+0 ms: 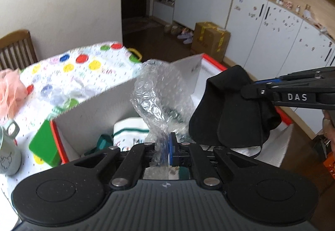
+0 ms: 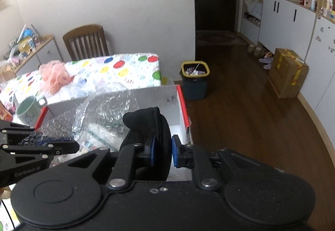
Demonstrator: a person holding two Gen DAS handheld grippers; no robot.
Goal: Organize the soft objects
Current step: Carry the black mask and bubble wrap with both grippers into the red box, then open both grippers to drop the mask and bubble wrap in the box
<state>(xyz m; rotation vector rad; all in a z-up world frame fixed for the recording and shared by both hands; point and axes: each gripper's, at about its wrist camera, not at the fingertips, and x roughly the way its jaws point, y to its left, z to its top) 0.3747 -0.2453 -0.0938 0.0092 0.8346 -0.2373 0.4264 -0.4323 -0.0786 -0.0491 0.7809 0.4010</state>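
My left gripper [image 1: 165,147] is shut on a clear sheet of bubble wrap [image 1: 159,97], which stands up over the open white box with a red rim [image 1: 98,105]. My right gripper [image 2: 162,152] is shut on a black padded cloth piece [image 2: 150,124], held over the right part of the same box [image 2: 182,103]. In the left wrist view the black piece [image 1: 230,109] hangs from the right gripper's arm at the right. Inside the box lies a white cloth with green stripes [image 1: 129,128]. A pink mesh puff [image 2: 54,76] rests on the dotted tablecloth.
A pale green mug [image 2: 29,109] and a green block [image 1: 45,147] sit on the table [image 2: 125,67] by the box's left side. A wooden chair [image 2: 85,41] stands behind the table. A dark bin with a yellow rim [image 2: 194,80] and a cardboard carton [image 2: 287,73] stand on the wooden floor.
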